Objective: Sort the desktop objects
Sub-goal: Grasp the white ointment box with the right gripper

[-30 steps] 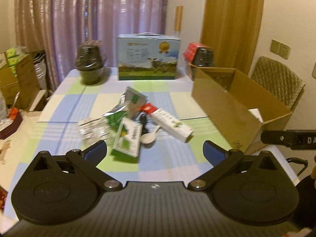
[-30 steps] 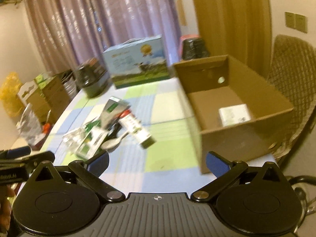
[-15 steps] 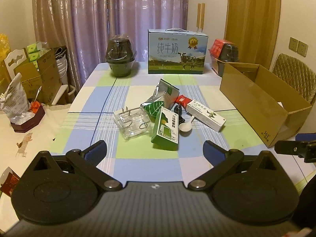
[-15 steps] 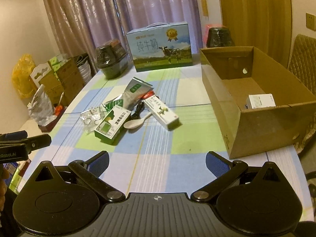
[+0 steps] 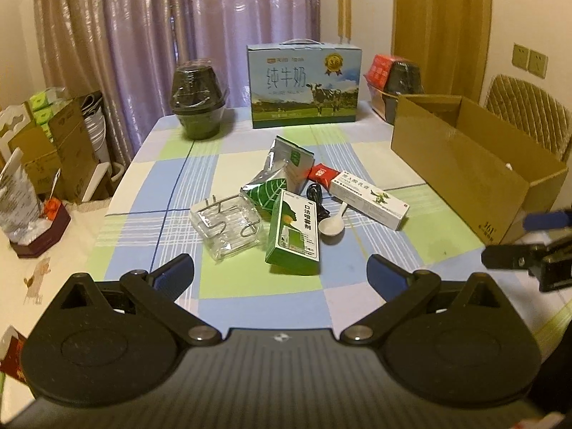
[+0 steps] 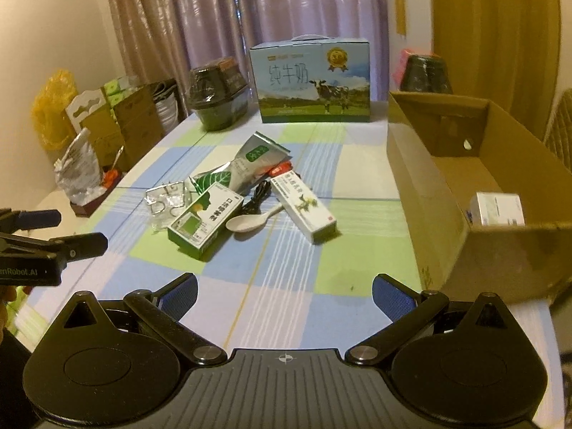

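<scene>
Your left claw (image 5: 280,273) is spread wide and grasping nothing, held above the near edge of the table (image 5: 250,304). Your right claw (image 6: 284,295) is likewise released and empty, also over the near edge.

Take the green box (image 5: 294,233) as your landmark; it lies at the near end of the pile in the middle of the table. Just left of it sits a clear plastic packet (image 5: 228,227) with metal clips inside. Just right of it lies a white spoon (image 5: 333,222), and beyond the spoon a long white carton (image 5: 368,199). Behind the green box are a black cable (image 5: 316,196), a silver pouch (image 5: 282,168) and a small red packet (image 5: 321,172). Well to the right of it stands the open cardboard box (image 6: 443,214), with one small white box (image 6: 497,209) inside. Far behind it stands a milk carton case (image 5: 304,85).
</scene>
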### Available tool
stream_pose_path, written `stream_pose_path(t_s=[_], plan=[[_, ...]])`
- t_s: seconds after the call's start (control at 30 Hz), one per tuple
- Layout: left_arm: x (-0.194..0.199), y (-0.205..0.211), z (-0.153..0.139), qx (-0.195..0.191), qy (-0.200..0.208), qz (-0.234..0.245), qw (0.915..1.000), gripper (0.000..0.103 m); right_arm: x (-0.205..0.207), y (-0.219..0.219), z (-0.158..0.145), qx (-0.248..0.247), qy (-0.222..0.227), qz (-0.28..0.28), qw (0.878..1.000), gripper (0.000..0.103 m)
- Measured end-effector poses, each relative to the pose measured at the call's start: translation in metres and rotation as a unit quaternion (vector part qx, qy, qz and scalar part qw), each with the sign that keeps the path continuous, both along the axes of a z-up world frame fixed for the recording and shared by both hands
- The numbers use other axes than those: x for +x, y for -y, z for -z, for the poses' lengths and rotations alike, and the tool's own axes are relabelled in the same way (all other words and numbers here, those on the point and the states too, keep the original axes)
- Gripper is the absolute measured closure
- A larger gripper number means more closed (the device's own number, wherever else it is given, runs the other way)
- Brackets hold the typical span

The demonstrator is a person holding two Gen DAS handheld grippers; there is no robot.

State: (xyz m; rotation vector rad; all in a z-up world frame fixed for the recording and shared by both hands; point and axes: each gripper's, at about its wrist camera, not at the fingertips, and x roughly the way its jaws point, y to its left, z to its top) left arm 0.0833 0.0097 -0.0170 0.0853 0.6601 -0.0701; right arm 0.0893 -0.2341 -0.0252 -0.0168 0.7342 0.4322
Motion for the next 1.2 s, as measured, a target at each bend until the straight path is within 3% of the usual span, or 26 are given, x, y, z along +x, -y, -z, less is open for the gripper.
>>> stream_pose_path(t_s=[0.4, 0.47, 0.57, 0.8, 1.2], plan=[[0.045, 0.009, 0.036, 0.037, -0.017, 0.039, 0.9984, 0.006, 0.048, -0.015, 0.024, -0.052, 0.009, -0.032, 0.998, 0.002], [0.054, 0.010, 0.045, 0.046, -0.022, 0.050, 0.9974, 0.012, 0.057, -0.018, 0.030, -0.061, 0.009, -0.038, 0.997, 0.003], [0.069, 0.013, 0.059, 0.069, -0.030, 0.067, 0.9949, 0.017, 0.072, -0.021, 0.037, -0.064, 0.010, -0.045, 0.997, 0.009], [0.089, 0.020, 0.078, 0.086, -0.026, 0.098, 0.9911, 0.017, 0.107, -0.032, 0.057, -0.088, 0.007, -0.073, 0.993, 0.017], [0.114, 0.030, 0.099, 0.095, -0.030, 0.093, 0.9907, 0.020, 0.161, -0.044, 0.089, -0.129, -0.008, -0.108, 0.986, 0.029]])
